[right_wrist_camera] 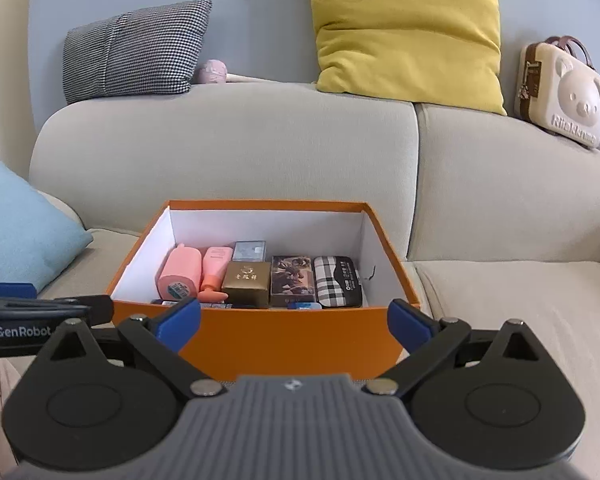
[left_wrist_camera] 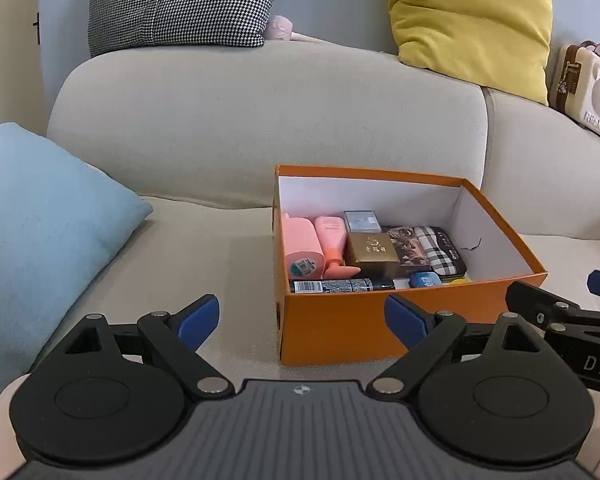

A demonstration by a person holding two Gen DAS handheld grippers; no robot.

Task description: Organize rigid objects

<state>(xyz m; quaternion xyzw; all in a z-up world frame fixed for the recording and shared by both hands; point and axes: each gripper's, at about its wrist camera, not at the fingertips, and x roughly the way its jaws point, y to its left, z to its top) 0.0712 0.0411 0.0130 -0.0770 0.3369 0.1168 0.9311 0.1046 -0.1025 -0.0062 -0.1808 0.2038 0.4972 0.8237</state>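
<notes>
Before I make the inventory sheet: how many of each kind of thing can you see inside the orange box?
Seen in the orange box:
Pink bottles: 2
Gold box: 1
Grey box: 1
Picture-printed box: 1
Plaid case: 1
Black tube: 1
Blue item: 1
Yellow item, mostly hidden: 1
Total: 9

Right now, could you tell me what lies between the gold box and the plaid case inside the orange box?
A dark picture tin lies between the gold box and the plaid case, seen best in the right wrist view.
</notes>
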